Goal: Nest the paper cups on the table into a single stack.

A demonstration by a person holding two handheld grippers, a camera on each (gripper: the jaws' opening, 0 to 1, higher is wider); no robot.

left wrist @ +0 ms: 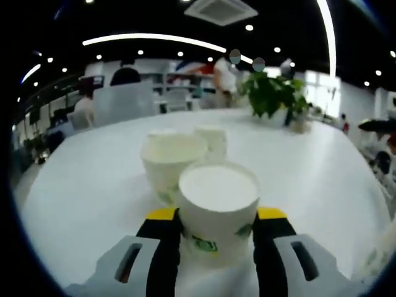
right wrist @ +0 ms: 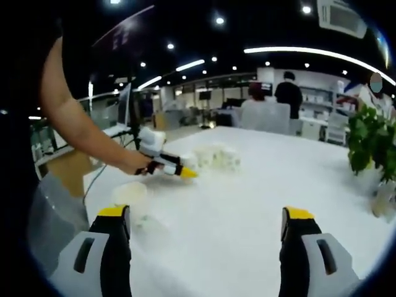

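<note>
Left gripper view, claw: our left claw (left wrist: 218, 238) is clamped on a paper cup (left wrist: 218, 207), its black jaws with yellow tips pressing the cup's two sides.
Left gripper view, held cup: white, smooth, round-rimmed, tapering downward, with a green printed mark low on its wall; we see it upright, mouth toward the ceiling.
Left gripper view, other cups: a second cup (left wrist: 171, 162) of the same white paper stands just behind and left of the held one, wider-looking at the rim; two more cups (left wrist: 210, 141) stand behind it, blurred, close together.
Left gripper view, counter: the white counter (left wrist: 322, 179) is matte and broad with a curved far edge; a leafy green plant (left wrist: 272, 94) in a pale pot stands at its far side.
Right gripper view, claw: our right claw (right wrist: 207, 238) stands wide open with nothing between the jaws, above bare counter.
Right gripper view, other claw: the left claw (right wrist: 185, 171) comes in from the left, held by a bare hand (right wrist: 137, 164), its yellow tip next to a cluster of white cups (right wrist: 213, 157); we cannot tell here which cup it grips.
Right gripper view, near cup: one white paper cup (right wrist: 130, 195) stands alone beside our left jaw, apart from the cluster.
</note>
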